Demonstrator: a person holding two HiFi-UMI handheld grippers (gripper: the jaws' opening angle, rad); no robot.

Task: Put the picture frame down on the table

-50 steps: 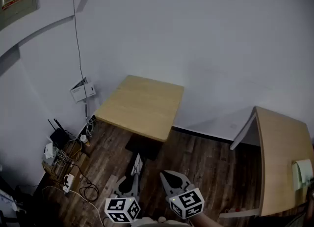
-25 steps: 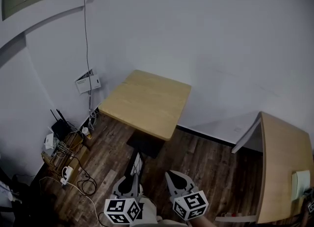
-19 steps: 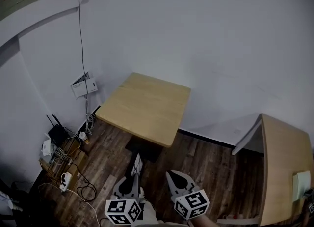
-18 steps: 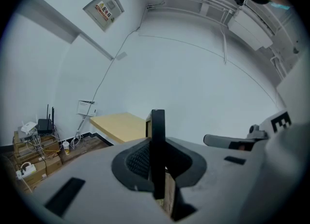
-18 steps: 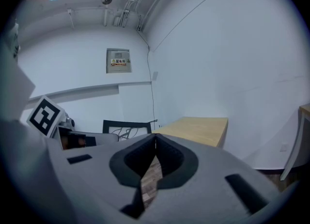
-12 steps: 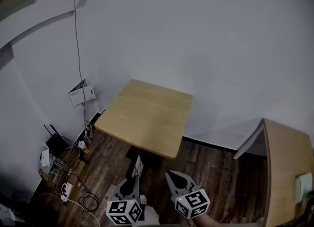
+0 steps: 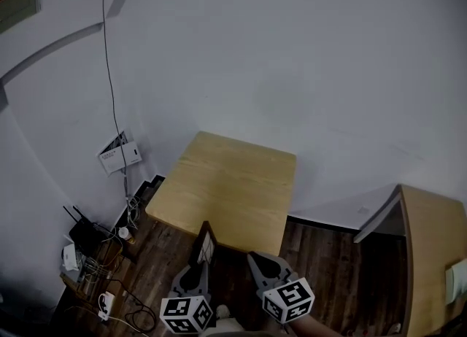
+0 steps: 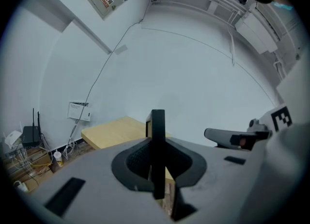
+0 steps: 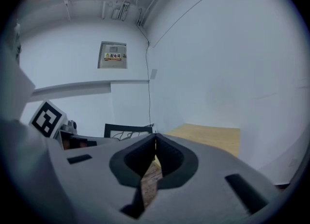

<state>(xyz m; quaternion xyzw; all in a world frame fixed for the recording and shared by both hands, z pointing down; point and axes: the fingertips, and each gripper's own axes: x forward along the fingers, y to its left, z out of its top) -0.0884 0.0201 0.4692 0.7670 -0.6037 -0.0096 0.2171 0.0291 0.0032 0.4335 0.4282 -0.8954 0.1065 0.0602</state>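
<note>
A small dark picture frame (image 7: 205, 243) stands upright in my left gripper (image 7: 200, 264), which is shut on its lower edge. In the left gripper view the frame (image 8: 157, 143) shows edge-on as a dark bar between the jaws. It hangs just at the near edge of the light wooden table (image 7: 232, 182). My right gripper (image 7: 254, 260) is beside it on the right, shut with nothing in it. In the right gripper view its jaws (image 9: 155, 137) meet at the tips, with the frame (image 9: 127, 132) to the left and the table (image 9: 210, 137) ahead.
A second wooden table (image 7: 432, 255) stands at the right. A router and tangled cables (image 7: 93, 249) lie on the dark wood floor by the left wall. A white wall box (image 7: 120, 155) and a hanging cable are left of the table.
The view and both grippers have moved forward towards the table. The frame's top now overlaps the table's near edge. The left gripper's hold on the frame is unchanged.
</note>
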